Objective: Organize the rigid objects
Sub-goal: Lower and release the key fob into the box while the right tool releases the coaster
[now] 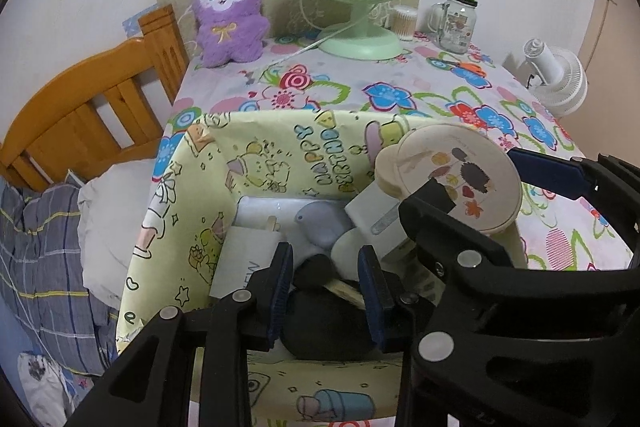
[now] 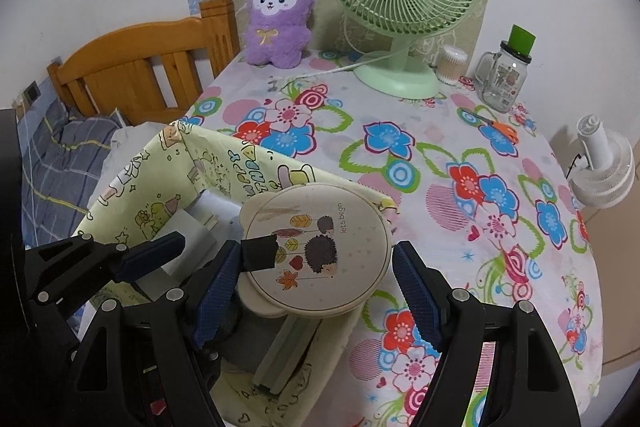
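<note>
Both grippers work over the yellow cartoon-print box (image 1: 192, 195) at the near-left corner of the floral table (image 2: 460, 155): the right gripper (image 2: 316, 263) hangs spread wide around the round hedgehog case (image 2: 320, 251), its blue pads apart from the rim on either side, nothing clamped. That case rests tilted on the box's right edge atop the items inside, flat face up, directly between the right jaws, so this hand is plainly nearer. Left gripper (image 1: 326, 291) stands part-open over the dark objects (image 1: 320, 323) inside, apparently gripping nothing.
</note>
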A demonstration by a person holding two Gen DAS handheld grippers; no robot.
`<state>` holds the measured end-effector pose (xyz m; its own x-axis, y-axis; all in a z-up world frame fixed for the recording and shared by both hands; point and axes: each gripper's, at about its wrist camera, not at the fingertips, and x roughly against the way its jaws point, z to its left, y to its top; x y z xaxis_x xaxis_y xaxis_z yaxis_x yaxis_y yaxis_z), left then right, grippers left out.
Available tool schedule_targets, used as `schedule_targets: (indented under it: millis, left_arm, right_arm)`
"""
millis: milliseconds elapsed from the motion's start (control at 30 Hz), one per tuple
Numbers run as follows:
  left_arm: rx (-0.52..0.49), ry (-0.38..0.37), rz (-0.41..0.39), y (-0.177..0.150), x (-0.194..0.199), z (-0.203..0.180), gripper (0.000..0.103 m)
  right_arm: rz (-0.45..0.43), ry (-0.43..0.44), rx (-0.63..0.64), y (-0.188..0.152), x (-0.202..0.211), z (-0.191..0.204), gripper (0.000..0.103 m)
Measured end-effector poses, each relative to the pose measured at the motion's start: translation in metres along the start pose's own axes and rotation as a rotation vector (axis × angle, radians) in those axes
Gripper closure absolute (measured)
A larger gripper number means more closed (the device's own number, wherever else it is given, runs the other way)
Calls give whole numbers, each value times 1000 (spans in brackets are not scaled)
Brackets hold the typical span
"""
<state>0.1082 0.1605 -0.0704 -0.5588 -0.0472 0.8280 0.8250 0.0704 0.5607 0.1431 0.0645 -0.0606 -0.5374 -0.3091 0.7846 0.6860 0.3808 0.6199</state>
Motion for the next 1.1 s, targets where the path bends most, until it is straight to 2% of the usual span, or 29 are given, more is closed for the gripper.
schedule_targets:
  millis: [133,300,467,733,800,1100]
  left_arm:
    - [7,-2,11,-3,-3,3,60]
    - [-9,24,4,-10,2,0,39]
    - [-19,20,-9,-14,7,-2,27]
    - [-9,27,-20,-18,9,-2,25]
    - [-10,33,-27,-19,13,-2,22]
    - [-21,43,-44,-22,23,-8,18]
  right_arm:
    - [0,3,24,2,-4,6,25]
    - [-5,-22,61,-1,-4,11,25]
    - [-13,-1,85,-4,1,13,25]
    - [-25,-7,101,-8,3,17,24]
    - [-30,5,95,-9,5,17,24]
    - [-26,57,63,-12,11,16,21]
